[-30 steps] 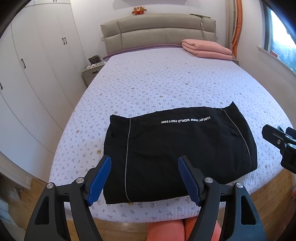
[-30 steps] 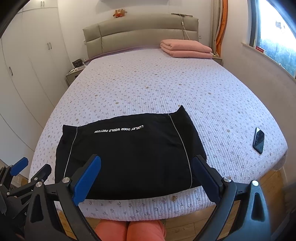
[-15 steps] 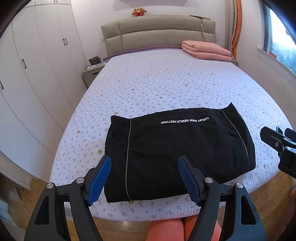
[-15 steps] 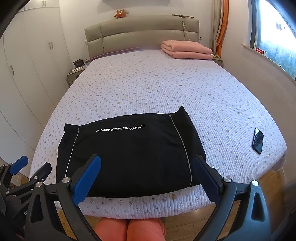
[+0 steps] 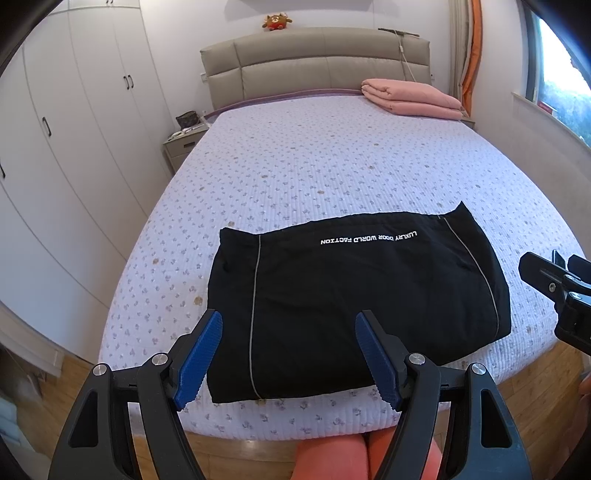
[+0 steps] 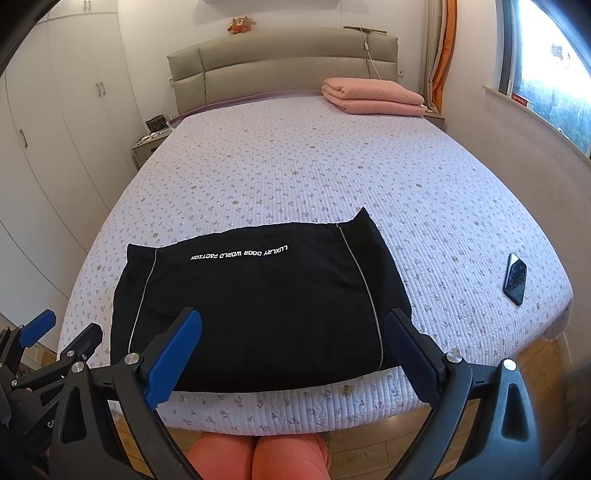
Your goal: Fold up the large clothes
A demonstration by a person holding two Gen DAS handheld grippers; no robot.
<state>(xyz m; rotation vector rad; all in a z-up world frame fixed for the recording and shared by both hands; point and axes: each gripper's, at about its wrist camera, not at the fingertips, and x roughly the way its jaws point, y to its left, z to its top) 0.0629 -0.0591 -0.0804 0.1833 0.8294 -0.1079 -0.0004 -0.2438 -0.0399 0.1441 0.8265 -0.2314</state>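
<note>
The black clothes (image 5: 354,306) lie folded into a flat, wide rectangle on the near end of the bed (image 5: 332,166), close to the near edge. White letters run along the far side of the fold, and a thin pale stripe goes down each side. The fold looks neat, so I think the folding is nearly done or done already.

Nothing much has changed in the last second. The clothes lie in the same spot and both tools have stayed where they were. That looks like a pause, either a rest at the end or a wait before one more fold.

The left tool (image 5: 288,354) hovers above the near left part of the clothes. Its blue pads are wide apart and hold nothing. The right tool (image 6: 291,350) hovers above the near right part. Its pads are wide apart too, with nothing between them. Neither tool touches the cloth.

Farther out, a pink blanket (image 5: 410,98) sits folded at the far right corner of the bed, by the headboard (image 5: 314,62). A small plush toy (image 5: 277,21) sits on top of the headboard.

Only the right view shows a dark phone (image 6: 515,278) lying on the bed, well to the right of the clothes. In the left view the right tool covers most of it.
</note>
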